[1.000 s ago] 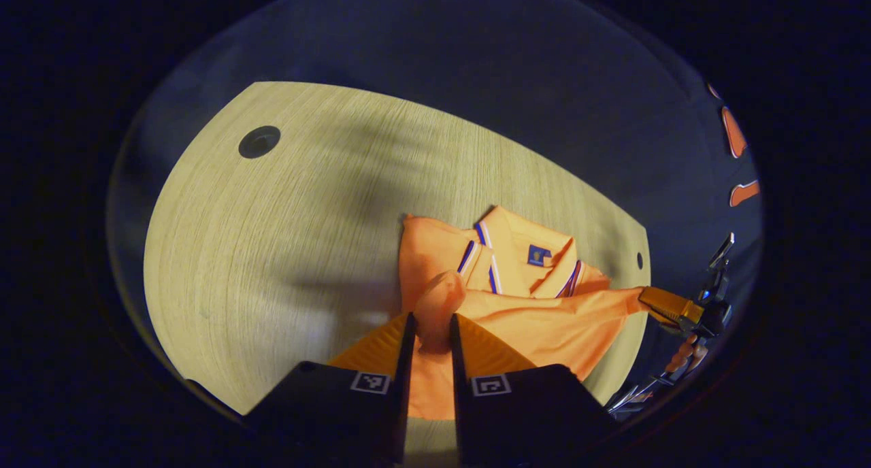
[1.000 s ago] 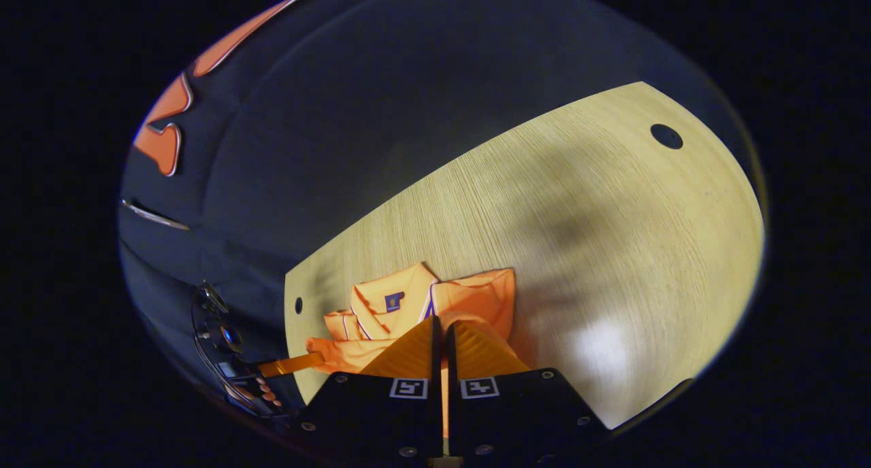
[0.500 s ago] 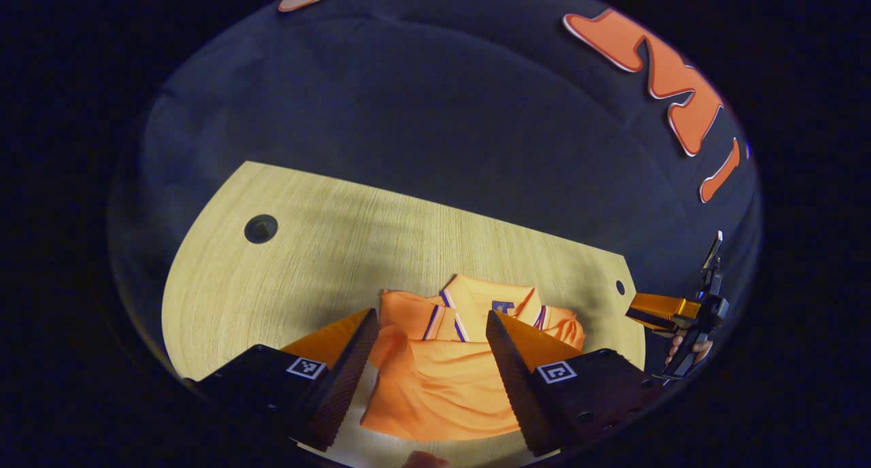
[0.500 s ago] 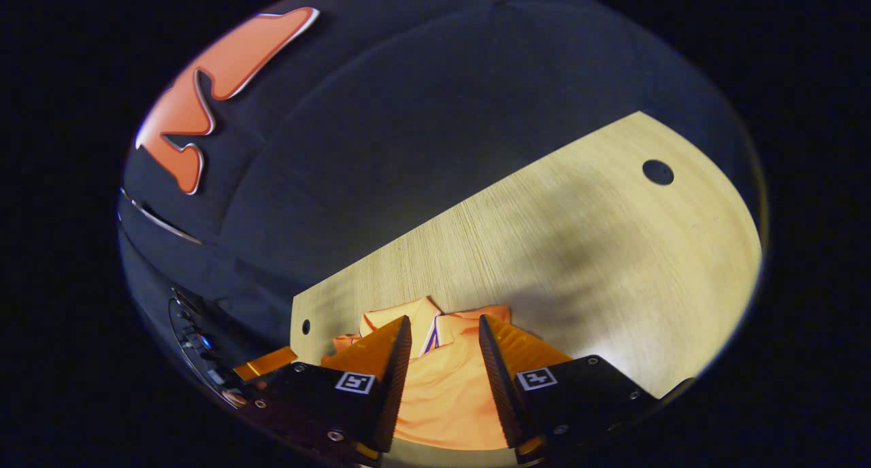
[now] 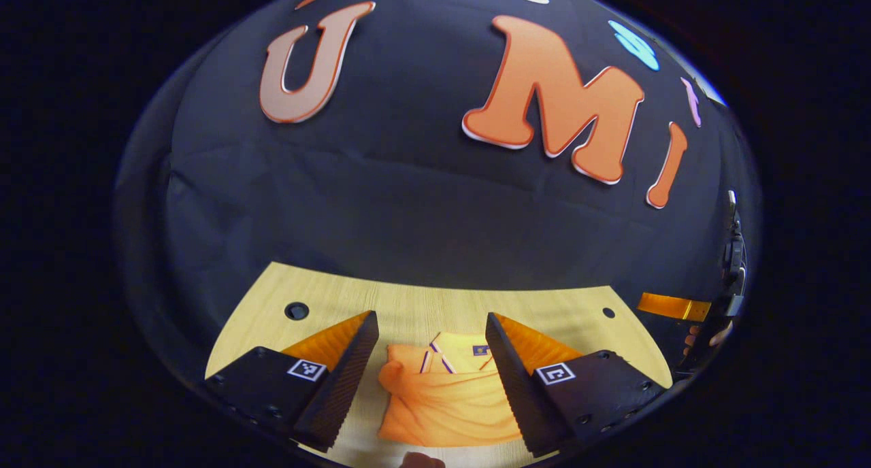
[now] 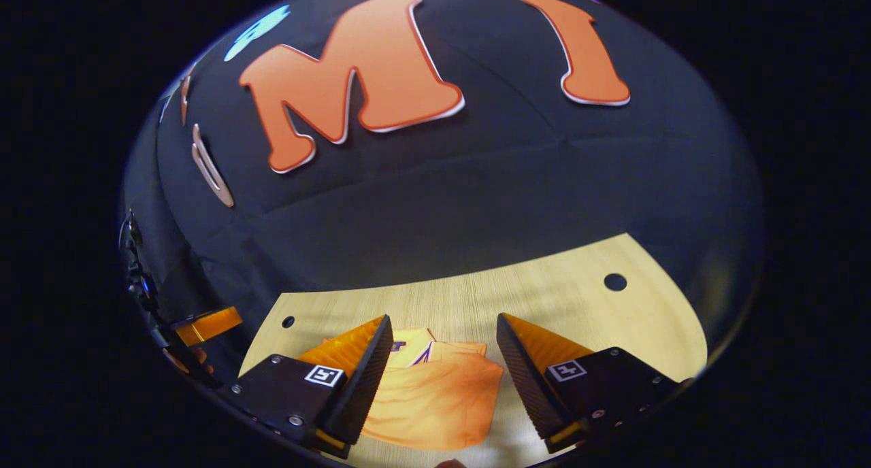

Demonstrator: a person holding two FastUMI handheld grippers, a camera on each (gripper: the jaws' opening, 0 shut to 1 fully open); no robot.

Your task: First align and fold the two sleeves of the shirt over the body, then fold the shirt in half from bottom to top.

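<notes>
The orange polo shirt (image 5: 449, 403) lies folded on the light wooden table (image 5: 408, 303), its striped collar (image 5: 454, 352) toward the far edge. My left gripper (image 5: 431, 318) is open above and in front of it, apart from the cloth. In the right gripper view the same folded shirt (image 6: 435, 400) lies between and beyond the fingers of my right gripper (image 6: 444, 318), which is open with nothing held. The right gripper (image 5: 674, 307) also shows at the right edge of the left gripper view, and the left gripper (image 6: 207, 324) at the left edge of the right gripper view.
The table has small round holes near its far corners (image 5: 297, 311) (image 5: 603, 312) (image 6: 615, 281). The booth's black cloth wall (image 5: 422, 209) rises right behind the table's far edge. Bare wood lies to the right of the shirt (image 6: 599, 318).
Both grippers were shut on the shirt's edge a second ago; both have opened and let go. They have since drawn back and tilted up, so the shirt sits lower and smaller.
</notes>
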